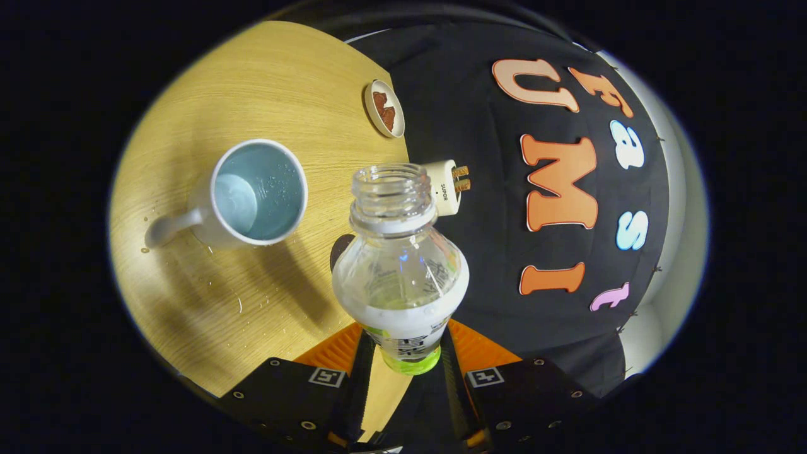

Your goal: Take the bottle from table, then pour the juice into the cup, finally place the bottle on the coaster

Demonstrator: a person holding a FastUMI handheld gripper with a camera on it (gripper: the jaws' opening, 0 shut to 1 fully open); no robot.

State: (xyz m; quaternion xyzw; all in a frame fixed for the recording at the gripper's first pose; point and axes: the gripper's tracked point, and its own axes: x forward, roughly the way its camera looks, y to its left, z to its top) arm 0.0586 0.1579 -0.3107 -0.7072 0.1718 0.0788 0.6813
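We see gripper (pixel 406 353) rolled sideways, pinching uncapped clear plastic bottle (pixel 401 265) by its base; white ceramic mug (pixel 252 195) stands on round wooden counter (pixel 208 302) beyond.

open bottle held over the table beside the cup

the clear, uncapped bottle (pixel 400 265) is clamped between both fingers of the gripper (pixel 403 353). the white cup (pixel 252 195) is seen on the wooden table (pixel 220 302), beyond the fingers, with droplets scattered near it. a round coaster (pixel 384 108) and a small white device (pixel 444 186) are seen beyond the bottle.
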